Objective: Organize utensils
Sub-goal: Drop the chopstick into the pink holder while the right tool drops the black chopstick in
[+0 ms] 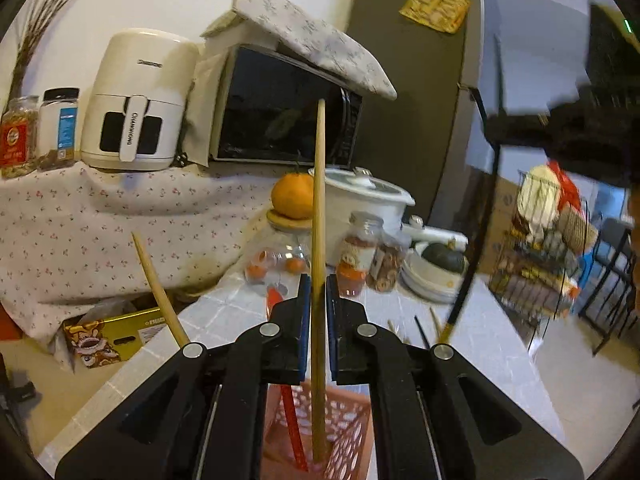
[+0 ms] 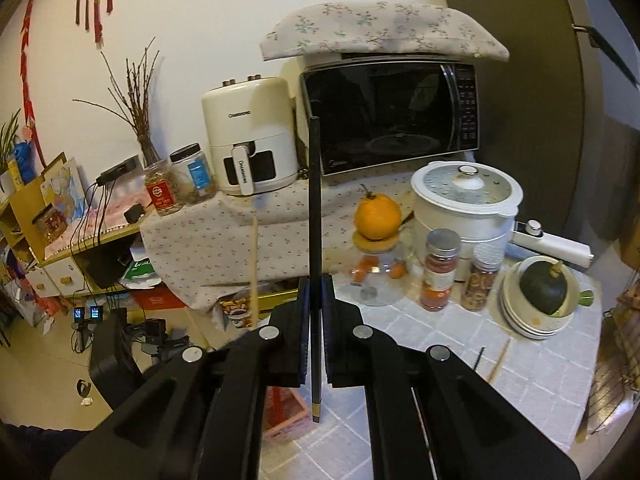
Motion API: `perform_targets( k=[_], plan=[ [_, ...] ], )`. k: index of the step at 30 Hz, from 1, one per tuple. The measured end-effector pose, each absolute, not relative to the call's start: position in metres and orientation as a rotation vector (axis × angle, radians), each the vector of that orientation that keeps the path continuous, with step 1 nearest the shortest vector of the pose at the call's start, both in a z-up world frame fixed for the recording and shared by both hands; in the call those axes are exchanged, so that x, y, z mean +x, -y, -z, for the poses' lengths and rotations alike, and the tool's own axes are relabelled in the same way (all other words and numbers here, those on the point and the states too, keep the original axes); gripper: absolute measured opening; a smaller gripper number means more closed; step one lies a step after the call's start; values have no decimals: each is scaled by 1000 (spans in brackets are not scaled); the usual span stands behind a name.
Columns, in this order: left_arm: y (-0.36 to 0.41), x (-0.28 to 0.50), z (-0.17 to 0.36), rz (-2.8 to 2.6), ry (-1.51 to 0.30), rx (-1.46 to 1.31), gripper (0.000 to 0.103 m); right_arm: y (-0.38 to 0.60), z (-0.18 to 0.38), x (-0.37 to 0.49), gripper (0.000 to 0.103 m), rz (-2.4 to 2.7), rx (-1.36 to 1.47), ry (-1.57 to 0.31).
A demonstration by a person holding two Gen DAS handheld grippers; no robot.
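Two grippers each hold one chopstick. The left gripper [image 1: 318,308] has its blue-padded jaws pinched on a pale wooden chopstick [image 1: 319,216], a round, smooth stick that stands nearly upright between the pads, its upper end rising above them and its lower end reaching down into a pink perforated plastic basket [image 1: 348,428] directly under the jaws. In that basket one red stick [image 1: 292,424] leans, and a second wooden chopstick [image 1: 158,284] slants up at the left, its lower end hidden behind the gripper's black frame. The right gripper [image 2: 316,312] has its jaws pressed onto a black chopstick [image 2: 315,208], slim and matte with a gold band near its lower tip, held upright; that tip hangs below the pads, over the grey tiled tabletop [image 2: 460,376] and just beside the basket's edge [image 2: 286,412]. Further right on the tabletop lie two loose chopsticks, one black [image 2: 479,358] and one wooden [image 2: 500,362], near each other. Behind stand two lidded spice jars [image 2: 440,272], a clear glass jar topped by one orange [image 2: 377,216], and a stack of white bowls [image 2: 528,316] holding a dark green squash
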State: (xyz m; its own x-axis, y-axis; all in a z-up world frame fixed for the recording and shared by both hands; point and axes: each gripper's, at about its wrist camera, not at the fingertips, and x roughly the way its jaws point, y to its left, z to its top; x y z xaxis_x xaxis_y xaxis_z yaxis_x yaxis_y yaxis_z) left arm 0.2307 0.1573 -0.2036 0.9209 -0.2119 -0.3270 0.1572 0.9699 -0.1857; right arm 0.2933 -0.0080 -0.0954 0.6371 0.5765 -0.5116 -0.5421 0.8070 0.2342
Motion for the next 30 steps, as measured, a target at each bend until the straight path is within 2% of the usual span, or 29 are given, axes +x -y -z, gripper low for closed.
perform_targets(
  k=[7, 8, 9, 10, 11, 12, 16, 20, 27, 30],
  plan=[
    [-179, 220, 194, 197, -394, -244, 12, -13, 105, 288, 6, -660, 65, -612],
    [-183, 216, 186, 198, -399, -254, 18, -15, 107, 288, 6, -667, 70, -616],
    [-185, 213, 179, 196, -416, -260, 31, -18, 109, 288, 6, -671, 72, -618],
    [-186, 211, 175, 194, -436, -265, 39, -21, 110, 289, 6, -672, 69, -618],
    [-189, 208, 168, 195, -468, -278, 54, -25, 113, 289, 6, -675, 64, -619],
    [-190, 206, 163, 184, -492, -286, 62, -30, 116, 289, 6, -678, 60, -626],
    [-198, 206, 154, 146, -625, -327, 62, -42, 134, 297, 8, -693, 62, -726],
    [-204, 200, 142, 125, -677, -346, 62, -34, 126, 299, 23, -673, 78, -727],
    [-180, 200, 121, 145, -736, -274, 61, 42, 97, 312, 23, -552, 224, -721],
    [-156, 203, 106, 183, -755, -230, 61, 86, 97, 321, 28, -452, 252, -753]
  ],
)
